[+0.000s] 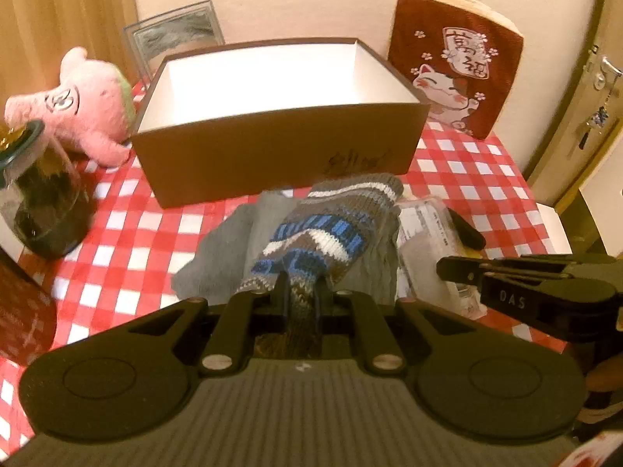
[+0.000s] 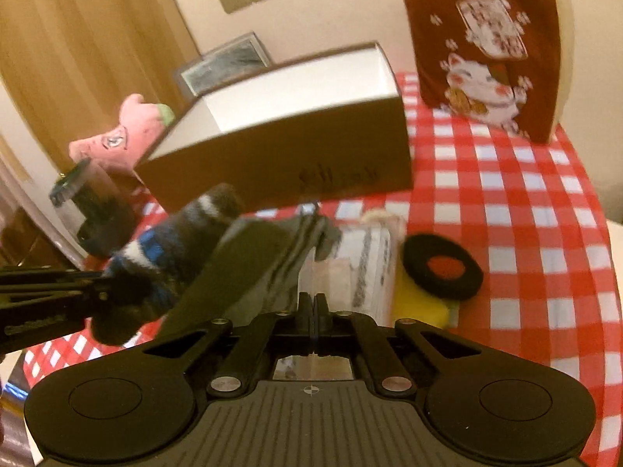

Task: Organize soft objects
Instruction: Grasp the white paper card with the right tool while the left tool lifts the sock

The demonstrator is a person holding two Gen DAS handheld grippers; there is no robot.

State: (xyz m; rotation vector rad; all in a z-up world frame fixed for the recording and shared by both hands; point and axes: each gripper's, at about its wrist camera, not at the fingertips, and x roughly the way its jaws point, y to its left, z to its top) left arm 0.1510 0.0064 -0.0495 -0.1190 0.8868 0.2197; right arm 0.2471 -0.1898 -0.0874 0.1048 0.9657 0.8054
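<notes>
two wrist cameras, close over the table (image 1: 117, 233)

both tilt down and forward — sharing the open box (image 1: 272, 136), left view square-on, right view angled.

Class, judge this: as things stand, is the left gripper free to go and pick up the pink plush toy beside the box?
Probably not yet: the left gripper is shut on the striped knitted sock. The way to the pink plush toy looks otherwise unobstructed.

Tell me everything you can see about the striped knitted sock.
The striped knitted sock is chunky wool in grey, brown, blue and white bands. One end is pinched between the left gripper fingers; the rest drapes toward the brown open box, lying over a plain grey cloth on the red-checked tablecloth.
</notes>
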